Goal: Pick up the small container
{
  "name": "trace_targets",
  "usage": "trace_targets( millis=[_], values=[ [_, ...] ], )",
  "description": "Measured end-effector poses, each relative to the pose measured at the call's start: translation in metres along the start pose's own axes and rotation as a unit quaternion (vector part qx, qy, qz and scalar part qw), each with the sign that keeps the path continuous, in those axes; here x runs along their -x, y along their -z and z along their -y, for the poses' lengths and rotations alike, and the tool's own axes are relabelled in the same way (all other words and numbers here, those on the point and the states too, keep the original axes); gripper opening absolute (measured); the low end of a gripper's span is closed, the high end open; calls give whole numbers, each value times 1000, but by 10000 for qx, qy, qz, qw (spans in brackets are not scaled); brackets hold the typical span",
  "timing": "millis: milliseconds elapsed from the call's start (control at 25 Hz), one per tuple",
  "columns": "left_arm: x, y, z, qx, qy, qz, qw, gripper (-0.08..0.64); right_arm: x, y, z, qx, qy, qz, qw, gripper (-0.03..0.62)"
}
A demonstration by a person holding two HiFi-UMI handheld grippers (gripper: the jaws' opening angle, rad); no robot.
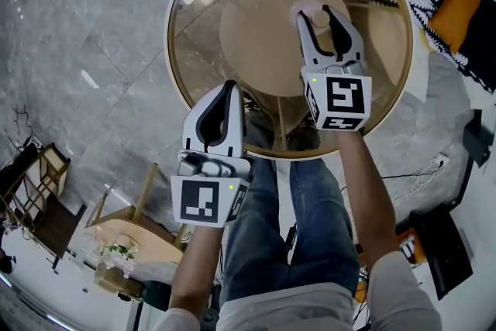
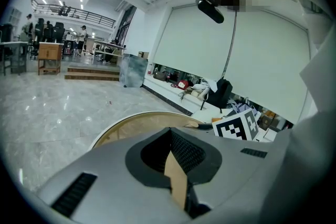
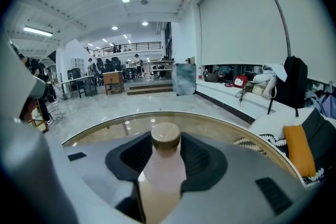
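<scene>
Container (image 3: 163, 165), tan-capped, stands between spread jaws of right claw (image 1: 316, 15).

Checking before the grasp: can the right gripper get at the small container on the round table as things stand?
Probably yes. The small container stands upright between the open jaws of the right gripper; nothing else on the glass table crowds it, and the left gripper sits shut by the near rim.

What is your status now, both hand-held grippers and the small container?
Left hand-held gripper shut, empty. Right hand-held gripper open around small pink bottle, no grip. Bottle upright on round glass table. Nothing blocks it.
</scene>
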State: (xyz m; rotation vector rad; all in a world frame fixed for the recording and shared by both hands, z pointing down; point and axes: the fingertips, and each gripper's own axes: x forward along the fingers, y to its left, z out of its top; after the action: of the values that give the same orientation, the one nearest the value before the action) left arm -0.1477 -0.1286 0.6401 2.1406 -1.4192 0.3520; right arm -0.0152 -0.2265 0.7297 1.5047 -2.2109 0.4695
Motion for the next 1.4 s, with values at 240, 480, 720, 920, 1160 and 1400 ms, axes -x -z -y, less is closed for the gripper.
trace_targets(
  millis=[240,480,720,920,1160,1400],
  values=[
    [-1,-1,1,-32,23,-11,10000,15,-7,-2,1,62,36,-3,10000,175],
    [1,-1,-5,2,-42,-4,10000,15,-7,-4,-1,200,70,43,9998,158],
    [4,0,-5,-2,-80,0,10000,15,-6,-5,-2,294,58,-4,9996,137],
    [3,-3,-1,-10,-92,9,10000,15,-6,-4,-2,252,-1,-54,9997,135],
    [4,-2,2,-23,-101,21,9999,15,-4,-3,-5,289,-154,-92,9994,133],
    [5,-4,9,-32,-108,50,9999,15,3,1,-5,284,-201,-151,9993,133]
  ],
)
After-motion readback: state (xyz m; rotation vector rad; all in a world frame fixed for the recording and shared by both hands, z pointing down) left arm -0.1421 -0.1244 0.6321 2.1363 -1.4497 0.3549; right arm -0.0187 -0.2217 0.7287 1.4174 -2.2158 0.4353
